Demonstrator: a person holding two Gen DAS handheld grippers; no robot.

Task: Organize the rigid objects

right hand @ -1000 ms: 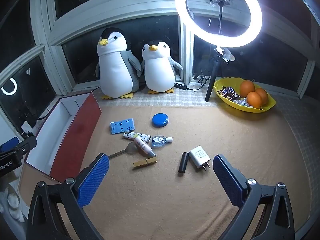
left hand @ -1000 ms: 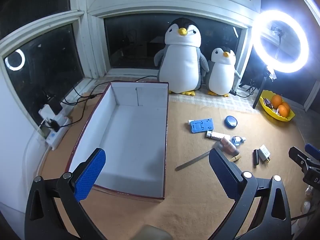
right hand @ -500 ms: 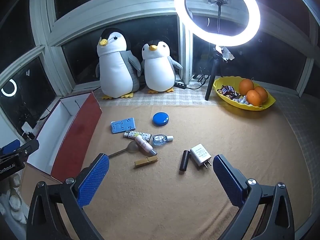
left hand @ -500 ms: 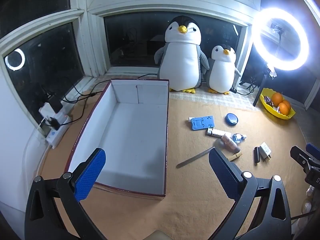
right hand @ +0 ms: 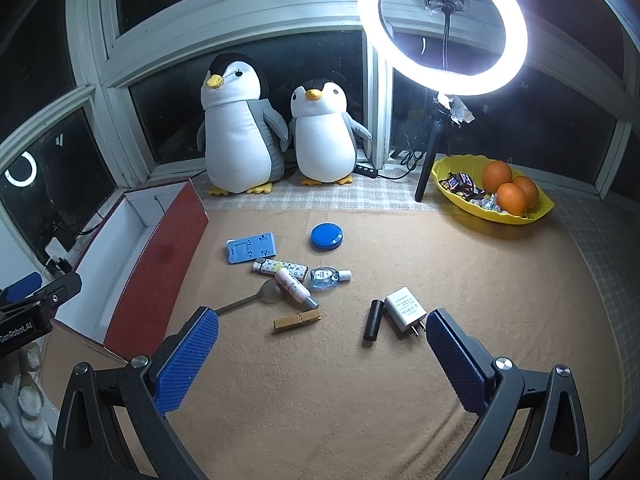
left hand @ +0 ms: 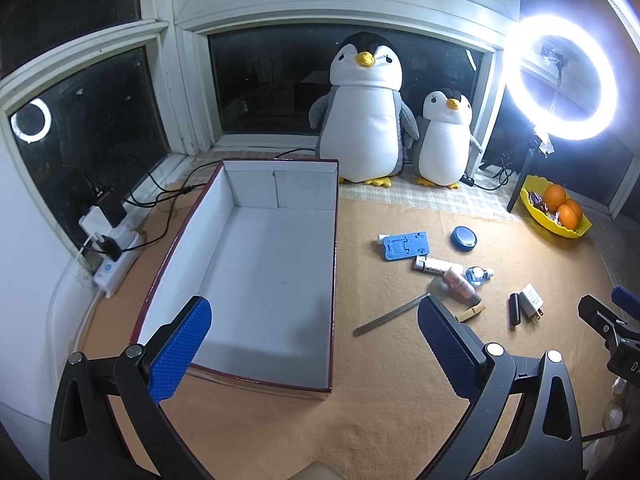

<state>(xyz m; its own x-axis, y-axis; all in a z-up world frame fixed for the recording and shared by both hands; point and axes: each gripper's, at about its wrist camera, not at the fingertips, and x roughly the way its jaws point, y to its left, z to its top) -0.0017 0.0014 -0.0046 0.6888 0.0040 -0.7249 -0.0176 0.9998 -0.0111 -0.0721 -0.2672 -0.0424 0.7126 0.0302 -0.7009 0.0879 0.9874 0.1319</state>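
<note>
A dark red box (left hand: 256, 280) with a white inside lies open and empty on the tan mat; it also shows in the right wrist view (right hand: 160, 256). Right of it lie small items: a blue phone stand (right hand: 251, 248), a blue round lid (right hand: 327, 236), a lighter (right hand: 280, 267), a pink tube (right hand: 295, 289), a small clear bottle (right hand: 329, 276), a metal spoon (right hand: 252, 300), a wooden clothespin (right hand: 297, 320), a black stick (right hand: 372, 319) and a white charger (right hand: 405, 310). My left gripper (left hand: 316, 350) is open over the box's near end. My right gripper (right hand: 320, 360) is open, near the items.
Two plush penguins (left hand: 366, 116) stand at the window. A lit ring light (right hand: 442, 28) on a tripod and a yellow bowl (right hand: 532, 216) with oranges and sweets are at the back right. A power strip (left hand: 114, 252) with cables lies left of the box.
Both grippers have drifted back slightly, so the scene looks a little farther away. Nothing on the mat has moved and both grippers stay open.
</note>
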